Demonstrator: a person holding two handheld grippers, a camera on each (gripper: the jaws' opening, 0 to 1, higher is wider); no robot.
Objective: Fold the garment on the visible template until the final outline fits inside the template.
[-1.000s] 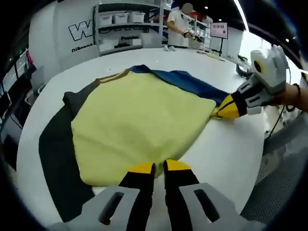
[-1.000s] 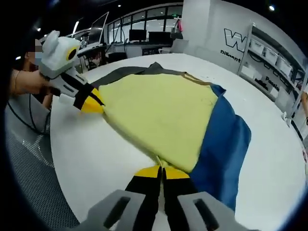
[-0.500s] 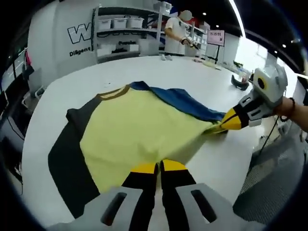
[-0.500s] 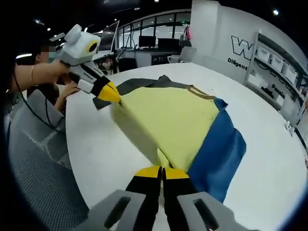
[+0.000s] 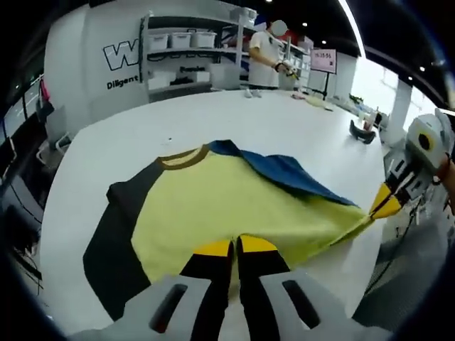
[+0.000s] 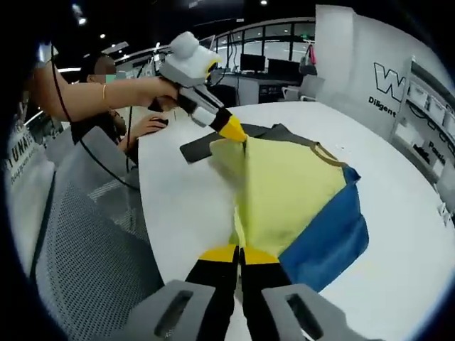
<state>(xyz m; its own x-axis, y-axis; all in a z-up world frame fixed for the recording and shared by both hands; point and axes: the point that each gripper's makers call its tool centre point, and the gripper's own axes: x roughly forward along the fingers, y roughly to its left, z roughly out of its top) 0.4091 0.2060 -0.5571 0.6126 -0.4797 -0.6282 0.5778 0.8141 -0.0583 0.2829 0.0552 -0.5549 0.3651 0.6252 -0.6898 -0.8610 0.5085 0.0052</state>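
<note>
left gripper (image 5: 235, 246): jaws clamped on T-shirt (image 5: 234, 206) hem | right gripper (image 6: 240, 254): jaws pinching hem, lifted at white table (image 5: 298, 135) near edge

Soft matt cloth garment (image 5: 234, 206), smooth white matt table (image 5: 298, 135), grey woven-mesh chair (image 6: 92, 234) beside it.

Yellow garment (image 5: 234, 206) with black and blue sleeves, hem lifted off table.
</note>
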